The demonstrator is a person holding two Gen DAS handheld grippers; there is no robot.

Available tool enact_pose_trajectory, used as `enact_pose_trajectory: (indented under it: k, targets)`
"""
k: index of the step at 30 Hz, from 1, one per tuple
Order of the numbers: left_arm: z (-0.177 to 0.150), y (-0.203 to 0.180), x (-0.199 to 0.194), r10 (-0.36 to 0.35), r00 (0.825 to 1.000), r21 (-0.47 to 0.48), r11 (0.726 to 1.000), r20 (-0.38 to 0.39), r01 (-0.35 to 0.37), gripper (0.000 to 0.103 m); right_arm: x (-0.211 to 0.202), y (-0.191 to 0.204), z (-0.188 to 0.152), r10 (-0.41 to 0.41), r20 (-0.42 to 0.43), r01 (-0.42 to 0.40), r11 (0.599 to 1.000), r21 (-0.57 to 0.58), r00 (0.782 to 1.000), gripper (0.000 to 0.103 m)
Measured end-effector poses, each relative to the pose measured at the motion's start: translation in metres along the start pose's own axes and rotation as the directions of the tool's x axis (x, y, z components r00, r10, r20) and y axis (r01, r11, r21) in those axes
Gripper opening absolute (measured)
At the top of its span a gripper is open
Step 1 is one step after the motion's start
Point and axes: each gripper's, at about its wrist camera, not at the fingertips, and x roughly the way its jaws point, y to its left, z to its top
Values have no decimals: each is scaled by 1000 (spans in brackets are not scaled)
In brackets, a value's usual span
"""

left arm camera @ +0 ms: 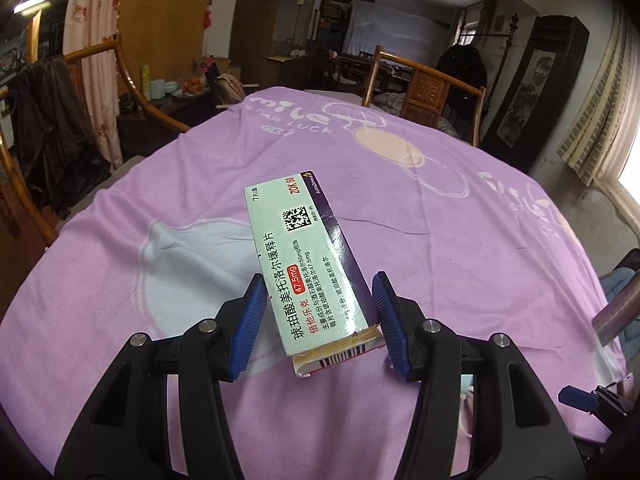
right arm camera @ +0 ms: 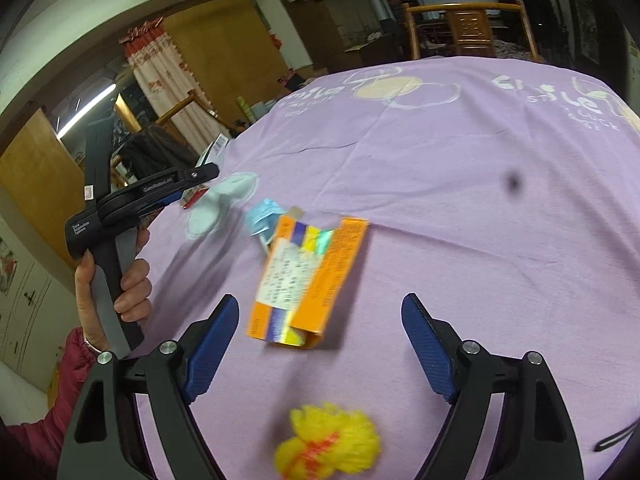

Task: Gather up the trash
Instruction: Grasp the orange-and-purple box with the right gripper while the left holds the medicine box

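A pale green and purple medicine box [left arm camera: 306, 264] sits between the blue pads of my left gripper [left arm camera: 318, 320], which is shut on its near end and holds it tilted above the purple tablecloth [left arm camera: 460, 264]. In the right wrist view the left gripper [right arm camera: 176, 196] shows at the left, held by a hand, with the box [right arm camera: 214, 150] sticking out beyond it. My right gripper [right arm camera: 320, 350] is open above the cloth. An orange medicine box [right arm camera: 308, 284] lies just ahead of it, a crumpled blue wrapper [right arm camera: 262, 216] beyond that, and a yellow fluffy item [right arm camera: 328, 444] lies below the jaws.
Wooden chairs [left arm camera: 424, 92] stand at the table's far side and left [left arm camera: 92, 80]. The table edge curves away on the left [right arm camera: 224, 152]. A cluttered room and a curtain [left arm camera: 96, 40] lie behind.
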Motion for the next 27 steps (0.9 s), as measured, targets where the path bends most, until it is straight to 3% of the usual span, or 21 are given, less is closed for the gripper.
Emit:
enact_pose_trajectory:
  k: [4,10,11,12,13,16,19,27]
  targets:
    - [-2,2,-2,-5,1000,-3,1000,3,5,54,26,20,6,-46,-81,43,998,-38,996,86]
    - [-1,3,-3,-18,1000,-5,1000,5,18,54,54,20,14,-75,-152,77,997,10,986,86]
    - [-1,3,-4,-19,1000,-5,1000,4,19,54,55,20,12,-92,-147,92,996,-8,985,85]
    - [-1,4,-4,-21,1000,-5,1000,3,21,54,55,26,10,-131,-140,125,991,-57,981,73]
    - [-1,3,-4,-23,1000,-5,1000,1,23,54,53,33,7,-151,-129,137,984,-113,980,43]
    - [-1,5,-4,-22,1000,-3,1000,3,22,54,35,38,4,-155,-33,148,978,-146,987,45]
    - [-1,4,-4,-22,1000,-3,1000,6,22,54,3,34,6,-81,71,88,990,-110,994,45]
    - [-13,4,-24,-25,999,17,1000,27,25,54,-25,15,11,14,131,-11,1000,-25,991,45]
